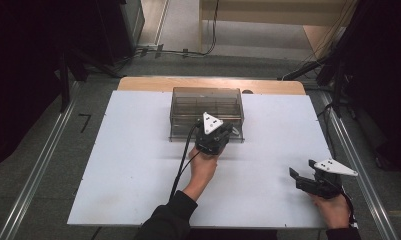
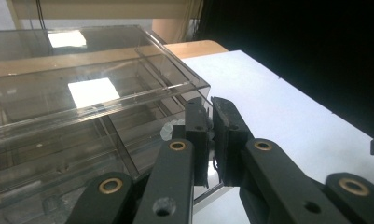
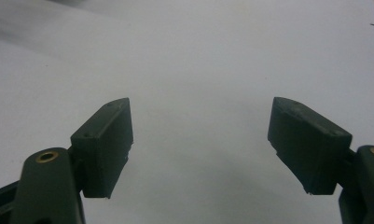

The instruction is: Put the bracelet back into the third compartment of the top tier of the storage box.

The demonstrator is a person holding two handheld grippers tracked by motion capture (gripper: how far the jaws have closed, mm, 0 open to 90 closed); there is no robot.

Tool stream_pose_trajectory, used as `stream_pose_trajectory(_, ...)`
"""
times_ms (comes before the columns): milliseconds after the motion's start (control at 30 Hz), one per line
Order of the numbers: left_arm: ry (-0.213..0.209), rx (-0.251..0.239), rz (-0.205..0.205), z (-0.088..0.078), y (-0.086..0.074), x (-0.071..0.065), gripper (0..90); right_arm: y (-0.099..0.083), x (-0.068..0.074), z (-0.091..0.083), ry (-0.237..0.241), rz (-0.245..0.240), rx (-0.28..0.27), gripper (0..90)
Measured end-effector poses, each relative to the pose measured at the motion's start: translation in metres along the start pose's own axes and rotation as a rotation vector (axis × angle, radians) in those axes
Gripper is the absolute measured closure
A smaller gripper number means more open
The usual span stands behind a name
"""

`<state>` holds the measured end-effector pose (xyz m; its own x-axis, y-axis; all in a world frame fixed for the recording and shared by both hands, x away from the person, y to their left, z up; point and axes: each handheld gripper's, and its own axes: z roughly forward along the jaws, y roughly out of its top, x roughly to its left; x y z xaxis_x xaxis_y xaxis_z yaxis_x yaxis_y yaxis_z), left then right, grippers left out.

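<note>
A clear smoky plastic box [image 1: 206, 102] with inner compartments stands at the back middle of the white table [image 1: 133, 165]. My left gripper [image 1: 225, 131] is at the box's front right corner. In the left gripper view the box [image 2: 82, 116] rises close on the left, and the left gripper [image 2: 211, 123] has its jaws pressed together on a thin piece at the box's front edge. What that piece is stays unclear. My right gripper [image 1: 302, 169] rests near the table's front right, open, pointing left. Between its spread jaws the right gripper [image 3: 201, 140] has nothing but bare white table.
Wooden table edge [image 1: 210, 83] shows behind the box. Dark stands and cables [image 1: 183, 51] lie on the floor beyond the table. Metal rails [image 1: 38, 170] run along both sides. The person's forearm in a dark sleeve [image 1: 174, 215] comes in at the bottom centre.
</note>
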<state>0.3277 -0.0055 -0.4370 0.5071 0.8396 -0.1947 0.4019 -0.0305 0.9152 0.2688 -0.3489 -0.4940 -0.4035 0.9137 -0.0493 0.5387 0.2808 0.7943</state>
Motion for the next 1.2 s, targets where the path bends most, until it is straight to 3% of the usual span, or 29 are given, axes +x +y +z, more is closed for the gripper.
stream_pose_trajectory(333,0.007,0.018,0.006,0.005,-0.003,0.003,84.0,0.0,0.0,0.0,0.001,-0.001,0.001,20.4)
stream_pose_trajectory(500,-0.005,0.022,0.011,0.003,-0.002,0.004,65.3,0.0,0.0,0.0,0.002,-0.002,0.002,20.4)
stream_pose_trajectory(800,-0.013,0.028,0.013,-0.001,-0.001,0.002,42.5,0.0,0.0,0.0,0.002,-0.003,0.002,20.4)
stream_pose_trajectory(1200,0.039,0.035,0.009,-0.007,0.002,0.003,19.3,0.0,0.001,0.0,0.002,-0.001,0.004,20.4)
